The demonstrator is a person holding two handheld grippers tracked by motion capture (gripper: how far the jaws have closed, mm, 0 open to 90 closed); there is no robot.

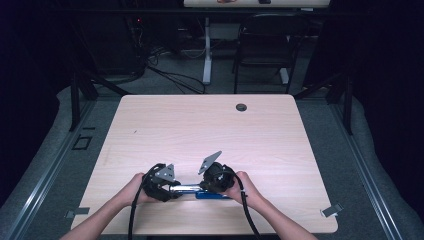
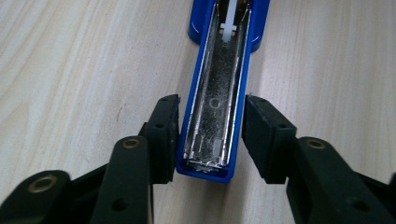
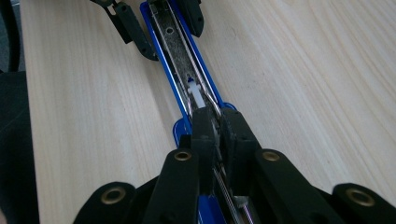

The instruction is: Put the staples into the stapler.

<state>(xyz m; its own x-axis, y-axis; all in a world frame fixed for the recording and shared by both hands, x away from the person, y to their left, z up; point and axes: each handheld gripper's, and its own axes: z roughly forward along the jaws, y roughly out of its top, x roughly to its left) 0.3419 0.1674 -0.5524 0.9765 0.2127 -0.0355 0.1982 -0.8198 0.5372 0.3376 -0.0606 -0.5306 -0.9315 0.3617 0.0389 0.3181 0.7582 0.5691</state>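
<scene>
1. Two grippers work on one blue stapler [image 1: 210,194], which lies opened out near the front edge of the table [image 1: 210,130], slightly left of its middle.
2. Left gripper [image 2: 211,133]: jaws apart around the stapler's front end. One pad [image 2: 167,135] sits against the blue side wall; the other pad stands just clear of the opposite wall, with a thin gap visible. No firm clamp is seen here.
3. Right gripper [image 3: 218,140]: jaws together, clamped on the thin metal spring rod [image 3: 224,184] of the stapler's feed mechanism, just behind the blue base. The white plastic pusher [image 3: 196,95] sits in the metal channel ahead of the pads.
4. Stapler channel [image 2: 217,98]: open upward, bright metal, running in line between the two grippers.
5. Front edge: both hands [image 1: 131,189] rest close to it, with only a narrow strip of tabletop between the grippers and the edge.
6. Open room: the tabletop beyond and to both sides of the stapler is bare wood, giving wide room toward the far edge, the left edge and the right edge.
7. Far side: a round cable hole [image 1: 241,107] lies near the far edge, well apart from the stapler.
8. Cables [image 1: 134,215] trail from each gripper back over the front edge beside the forearms.
9. Beyond the table: a chair [image 1: 265,45] and a desk leg [image 1: 206,50] stand on the floor, well apart from the work.
</scene>
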